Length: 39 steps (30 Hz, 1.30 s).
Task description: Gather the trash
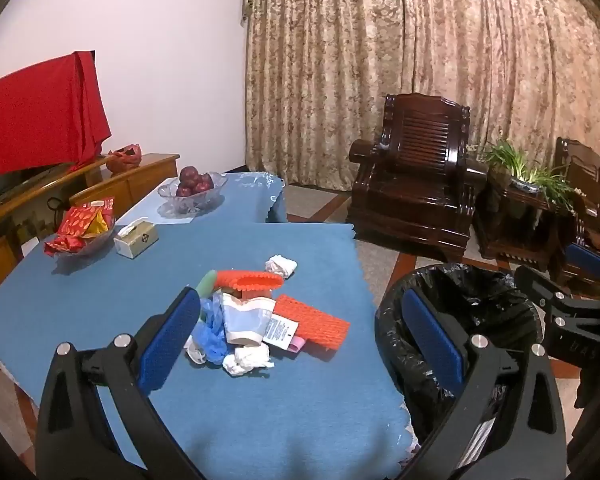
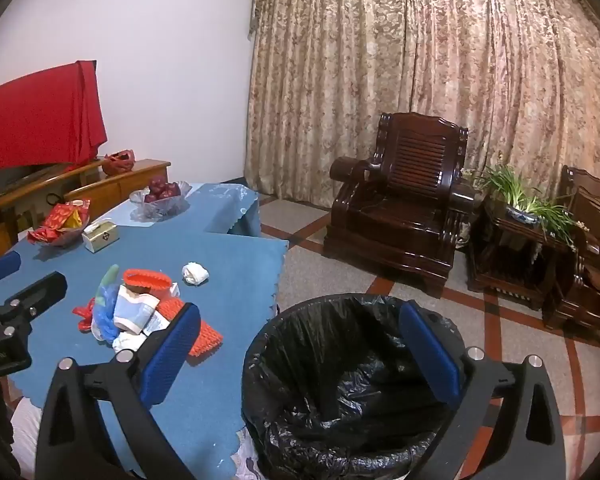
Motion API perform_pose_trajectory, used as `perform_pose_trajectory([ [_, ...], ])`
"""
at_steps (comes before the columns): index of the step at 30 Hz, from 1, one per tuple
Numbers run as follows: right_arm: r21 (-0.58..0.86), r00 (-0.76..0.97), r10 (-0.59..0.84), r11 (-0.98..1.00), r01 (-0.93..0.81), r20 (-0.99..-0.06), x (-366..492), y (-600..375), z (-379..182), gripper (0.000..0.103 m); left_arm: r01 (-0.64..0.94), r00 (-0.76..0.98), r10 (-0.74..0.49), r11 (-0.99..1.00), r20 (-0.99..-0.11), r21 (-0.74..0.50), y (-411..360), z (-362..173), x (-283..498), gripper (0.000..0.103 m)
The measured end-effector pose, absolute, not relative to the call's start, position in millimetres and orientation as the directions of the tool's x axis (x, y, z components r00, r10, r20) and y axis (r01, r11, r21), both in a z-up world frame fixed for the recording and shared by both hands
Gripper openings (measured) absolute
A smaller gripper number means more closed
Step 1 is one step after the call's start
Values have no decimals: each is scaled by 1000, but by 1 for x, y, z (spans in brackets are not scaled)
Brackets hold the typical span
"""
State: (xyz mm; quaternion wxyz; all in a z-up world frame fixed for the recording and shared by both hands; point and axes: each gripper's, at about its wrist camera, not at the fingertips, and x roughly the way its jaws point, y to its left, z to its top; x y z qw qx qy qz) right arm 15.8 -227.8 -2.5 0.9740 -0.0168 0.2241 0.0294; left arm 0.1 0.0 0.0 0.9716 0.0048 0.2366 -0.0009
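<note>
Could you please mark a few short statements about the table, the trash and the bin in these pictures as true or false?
1. The round bin lined with a black plastic bag stands on the floor beside the blue-clothed table. True.
2. The left gripper holds a crumpled white tissue. False: its jaws stand open and empty.
3. A clear glass bowl of dark red apples sits at the table's far end. True.
4. The orange foam netting already lies inside the bin. False: it lies on the table in the trash pile.
5. The right gripper is open. True.
6. The dark wooden armchair is draped with a red cloth. False: it is bare.
</note>
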Motion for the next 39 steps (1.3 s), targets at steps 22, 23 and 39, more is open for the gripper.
perform_pose_trajectory([
  [22,-21,895,49,998,-65,-443,16,-227,-2,97,2,889,6,1000,-458,17,0,0,0,98],
  [23,-22,895,48,998,-64,-443,16,-227,-3,97,2,889,6,1000,-458,16,0,0,0,98],
  [39,-21,895,48,998,-65,-444,15,-226,-3,97,2,888,5,1000,-459,15,0,0,0,98],
])
